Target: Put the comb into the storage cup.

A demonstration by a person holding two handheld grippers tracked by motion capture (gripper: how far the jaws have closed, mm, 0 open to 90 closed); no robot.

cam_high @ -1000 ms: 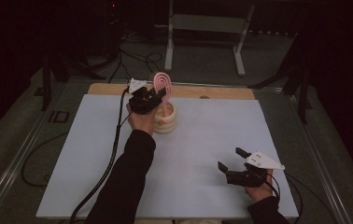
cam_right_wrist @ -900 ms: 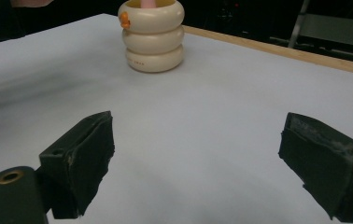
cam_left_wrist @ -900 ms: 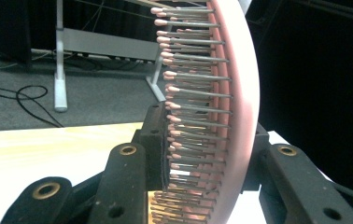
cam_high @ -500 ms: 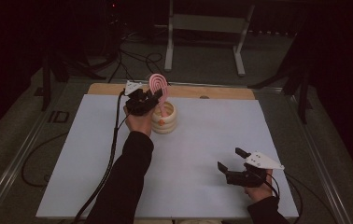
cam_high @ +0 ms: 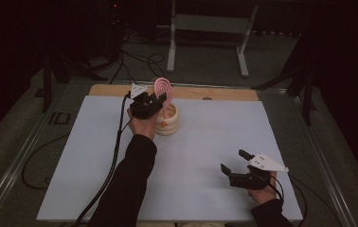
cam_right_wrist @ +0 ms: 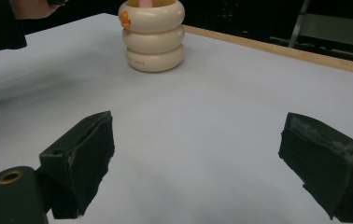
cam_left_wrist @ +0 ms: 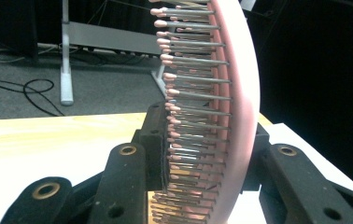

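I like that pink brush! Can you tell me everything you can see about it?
The pink hairbrush has an oval head with a pale pink back and rows of thin metal-looking bristles tipped with tiny pink balls. It stands upright, head on top, its handle going down into the cream ringed holder at the far side of the white table. The left claw is shut on it, the black pads pressing the bristle side and the back, low on the head.

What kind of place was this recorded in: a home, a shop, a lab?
Probably a lab or recording room. A bare white table stands in dark surroundings, cables trail over the carpeted floor, and a metal stand sits behind. A pink hairbrush and cream holder are the props.
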